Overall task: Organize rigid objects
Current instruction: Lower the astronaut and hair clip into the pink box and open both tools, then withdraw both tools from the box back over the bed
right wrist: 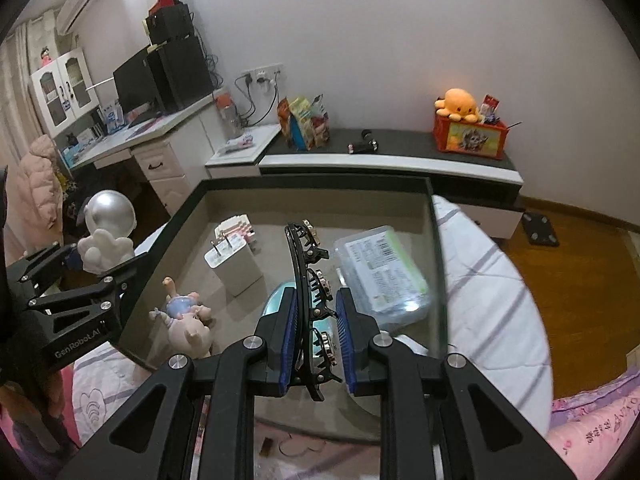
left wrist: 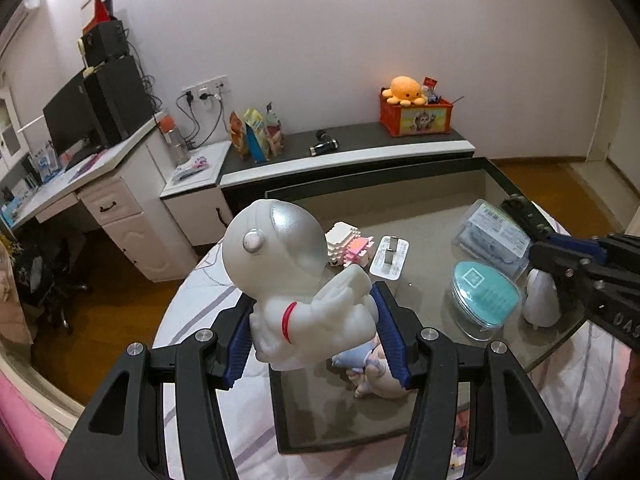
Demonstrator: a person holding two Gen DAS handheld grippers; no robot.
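Observation:
My left gripper (left wrist: 316, 328) is shut on a white astronaut figurine (left wrist: 292, 276) with a silver visor, held above the left edge of the glass tabletop (left wrist: 432, 208); it also shows in the right wrist view (right wrist: 106, 236). My right gripper (right wrist: 316, 328) is shut on a long black hair clip (right wrist: 310, 296) with toothed edges and gold studs, held above the table. The right gripper also shows at the right of the left wrist view (left wrist: 560, 264).
On the glass lie a small pig doll (right wrist: 184, 320), a white charger plug (right wrist: 234, 266), a pink and white block toy (left wrist: 346, 246), a teal round box (left wrist: 486, 300) and a clear packaged box (right wrist: 382, 272). A striped bed sheet (right wrist: 488, 292) surrounds the table.

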